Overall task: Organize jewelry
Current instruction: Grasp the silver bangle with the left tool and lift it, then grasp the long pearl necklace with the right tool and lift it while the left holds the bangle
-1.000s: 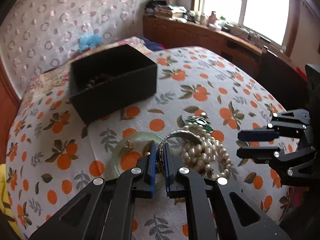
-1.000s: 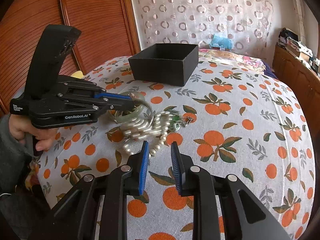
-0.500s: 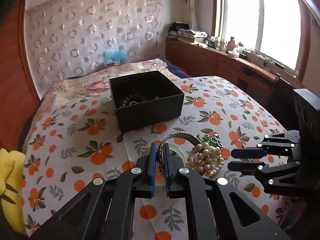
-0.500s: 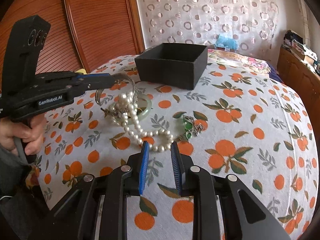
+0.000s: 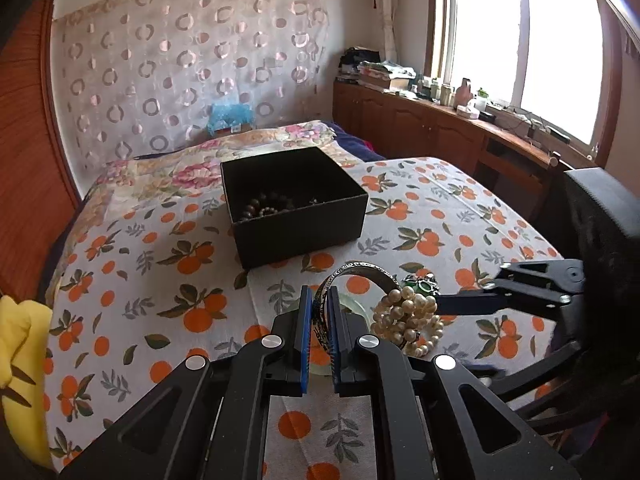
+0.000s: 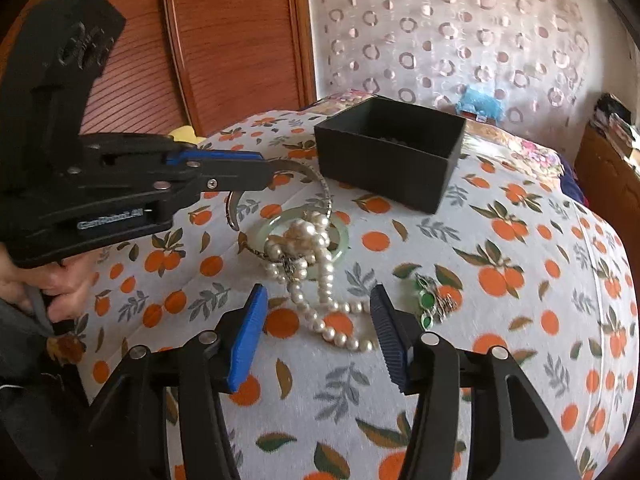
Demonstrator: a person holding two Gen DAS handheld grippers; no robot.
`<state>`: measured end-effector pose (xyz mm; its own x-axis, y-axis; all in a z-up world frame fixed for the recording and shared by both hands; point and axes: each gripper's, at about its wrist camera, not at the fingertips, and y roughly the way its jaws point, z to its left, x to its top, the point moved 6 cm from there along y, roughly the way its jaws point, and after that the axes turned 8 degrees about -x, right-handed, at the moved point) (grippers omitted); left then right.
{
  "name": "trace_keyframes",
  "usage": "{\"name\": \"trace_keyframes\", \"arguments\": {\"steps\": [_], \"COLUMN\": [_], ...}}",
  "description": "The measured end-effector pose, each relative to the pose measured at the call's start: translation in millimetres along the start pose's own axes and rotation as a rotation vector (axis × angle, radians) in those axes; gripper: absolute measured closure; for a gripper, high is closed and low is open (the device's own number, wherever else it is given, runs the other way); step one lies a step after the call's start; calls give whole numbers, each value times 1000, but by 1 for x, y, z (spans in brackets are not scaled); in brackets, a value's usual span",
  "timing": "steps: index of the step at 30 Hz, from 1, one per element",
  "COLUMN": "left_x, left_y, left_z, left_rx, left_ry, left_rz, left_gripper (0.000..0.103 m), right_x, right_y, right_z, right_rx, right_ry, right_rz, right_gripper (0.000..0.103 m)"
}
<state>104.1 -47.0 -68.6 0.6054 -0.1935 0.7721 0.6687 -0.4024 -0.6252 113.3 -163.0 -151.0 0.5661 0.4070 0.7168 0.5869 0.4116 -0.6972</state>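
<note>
My left gripper (image 5: 318, 296) is shut on a silver bangle (image 5: 362, 268) and holds it above the orange-print cloth. A pearl necklace (image 5: 408, 316) is tangled on the bangle. In the right wrist view the pearl necklace (image 6: 308, 240) trails from the silver bangle (image 6: 320, 184) down to the cloth, over a pale jade bangle (image 6: 340, 236). My right gripper (image 6: 318, 290) is opening; its fingers stand either side of the necklace's lower loop without touching it. A green brooch (image 6: 432, 304) lies to its right. The black box (image 5: 304, 236) behind holds a dark bead bracelet (image 5: 260, 210).
The person's hand (image 6: 60, 284) grips the left tool's handle at the left edge. A yellow cloth (image 5: 20, 360) lies at the bed's left side. Wooden cabinets (image 5: 420, 128) with clutter run under the window, and a wooden panel (image 6: 240, 40) stands behind the bed.
The left gripper has risen with the silver bangle, dragging the pearls up off the cloth. The right gripper has moved in toward the pearls and its jaws have spread wider.
</note>
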Motion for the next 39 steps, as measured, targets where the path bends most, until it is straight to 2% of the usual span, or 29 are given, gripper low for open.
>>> {"name": "trace_keyframes", "arguments": {"steps": [4,5,7,8,9,21,23,26,39], "left_x": [1,1,0,0,0,-7,-8,-10,-14], "left_y": [-2,-1,-2,-2,-2,5,6,9,15], "left_z": [0,0,1,1,1,3,4,6,5], "left_rx": [-2,-2,3,5,7,32,38,40,42], "left_ry": [-4,-3,-5,-7,-9,-4,-4,-4,6], "left_rz": [-3,-1,0,1,2,23,29,42,66], "left_gripper": [97,97,96,96,96,97,97,97,97], "right_x": [4,5,5,5,5,21,27,39,70], "right_y": [10,12,13,12,11,-31,-39,-49,-77], "right_z": [-2,-3,-4,-4,-4,-15,-16,-17,-23], "right_rx": [-19,-24,-15,-5,-3,-64,-62,-58,-89], "right_ry": [-11,-12,-15,-17,-21,3,2,1,-9], "right_rz": [11,10,13,13,9,-145,-171,-205,-287], "right_gripper": [48,53,78,85,87,88,94,95,95]}}
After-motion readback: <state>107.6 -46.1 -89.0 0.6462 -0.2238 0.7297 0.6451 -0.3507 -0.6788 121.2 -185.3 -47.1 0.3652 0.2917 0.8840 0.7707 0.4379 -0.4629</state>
